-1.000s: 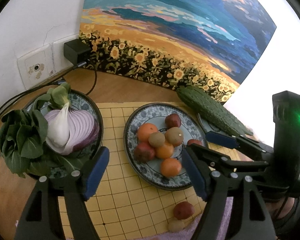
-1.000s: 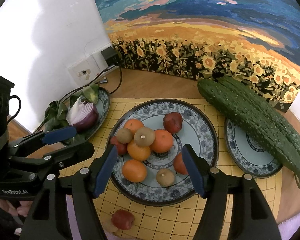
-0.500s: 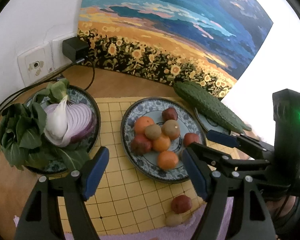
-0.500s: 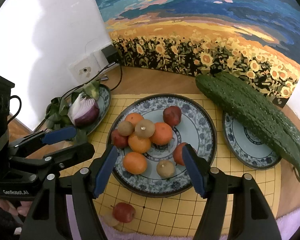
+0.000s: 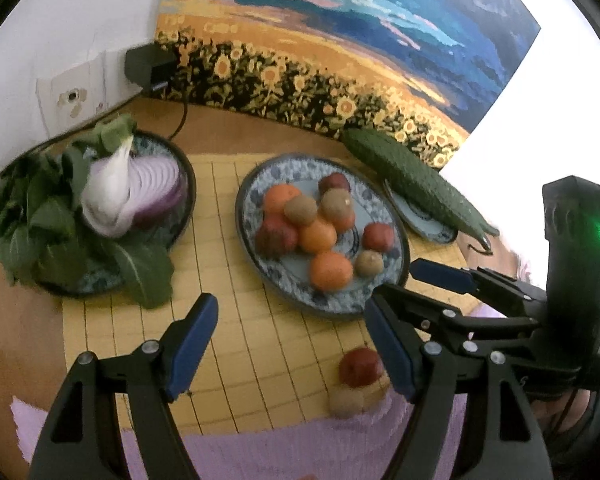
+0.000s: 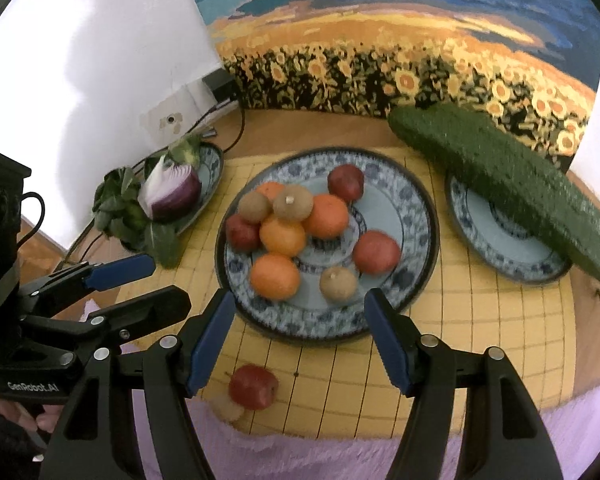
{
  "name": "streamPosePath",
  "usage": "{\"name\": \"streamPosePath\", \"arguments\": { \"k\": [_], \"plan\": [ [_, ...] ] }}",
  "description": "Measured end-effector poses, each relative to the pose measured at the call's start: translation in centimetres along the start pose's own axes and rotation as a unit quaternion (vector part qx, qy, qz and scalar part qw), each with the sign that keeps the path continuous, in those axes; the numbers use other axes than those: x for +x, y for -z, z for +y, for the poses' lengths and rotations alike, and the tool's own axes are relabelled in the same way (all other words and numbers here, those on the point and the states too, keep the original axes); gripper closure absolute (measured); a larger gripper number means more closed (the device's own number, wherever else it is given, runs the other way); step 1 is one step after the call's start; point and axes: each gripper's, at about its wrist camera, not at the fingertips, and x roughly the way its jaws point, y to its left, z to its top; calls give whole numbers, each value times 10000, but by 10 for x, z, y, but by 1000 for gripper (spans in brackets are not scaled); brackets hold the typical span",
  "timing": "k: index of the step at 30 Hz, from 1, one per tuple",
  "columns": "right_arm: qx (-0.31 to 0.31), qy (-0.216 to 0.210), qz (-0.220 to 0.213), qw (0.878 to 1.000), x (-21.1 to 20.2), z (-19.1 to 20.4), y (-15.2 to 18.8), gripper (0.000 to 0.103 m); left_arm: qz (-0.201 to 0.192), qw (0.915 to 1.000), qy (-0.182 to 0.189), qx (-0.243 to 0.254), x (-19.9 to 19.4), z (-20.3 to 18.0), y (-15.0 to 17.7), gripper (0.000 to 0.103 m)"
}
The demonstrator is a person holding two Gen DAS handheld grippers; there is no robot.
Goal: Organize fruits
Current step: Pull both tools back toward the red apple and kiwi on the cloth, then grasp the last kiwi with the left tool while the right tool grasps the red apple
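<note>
A blue-patterned plate (image 6: 404, 200) (image 5: 256, 188) in the middle of the yellow grid mat holds several oranges, red fruits and brown kiwis. A loose red fruit (image 6: 253, 386) (image 5: 360, 367) and a small pale brown fruit (image 6: 229, 407) (image 5: 346, 402) lie on the mat's near edge. My left gripper (image 5: 292, 344) is open and empty, above the mat left of the loose fruits. My right gripper (image 6: 300, 336) is open and empty, above the plate's near rim; the loose fruits lie by its left finger.
A plate with a halved red onion (image 5: 140, 196) and greens stands at the left. A small plate (image 6: 500, 236) with a bitter gourd (image 6: 508, 176) stands at the right. A sunflower painting (image 6: 380, 40) leans on the wall behind. A purple fuzzy cloth (image 6: 340, 456) lies along the near edge.
Both grippers have drawn back toward me and risen, so the plates look farther away and more of the near mat and purple cloth shows. Both stay open.
</note>
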Motion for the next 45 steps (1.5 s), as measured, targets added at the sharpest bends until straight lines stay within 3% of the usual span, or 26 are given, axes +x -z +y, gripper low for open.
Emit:
{"name": "streamPosePath", "arguments": {
  "k": [21, 25, 37, 39, 43, 44, 45],
  "plan": [
    [18, -205, 480, 9986, 13, 13, 42, 36, 564, 9983, 117, -98, 2, 4, 46, 24],
    [168, -499, 521, 9973, 18, 12, 43, 69, 591, 9982, 106, -34, 3, 2, 48, 24],
    [650, -308, 78, 9974, -12, -17, 48, 69, 726, 9936, 511, 702, 18, -36, 50, 26],
    [685, -260, 53, 9973, -16, -19, 50, 69, 798, 9927, 444, 784, 25, -41, 51, 32],
    [737, -177, 3, 9971, -21, -23, 55, 69, 937, 9913, 287, 876, 34, -47, 53, 69],
    [751, -184, -2, 9970, -22, -24, 55, 69, 971, 9912, 240, 869, 36, -47, 53, 76],
    [757, -181, -9, 9970, -23, -24, 57, 69, 983, 9911, 251, 857, 36, -46, 53, 76]
  ]
}}
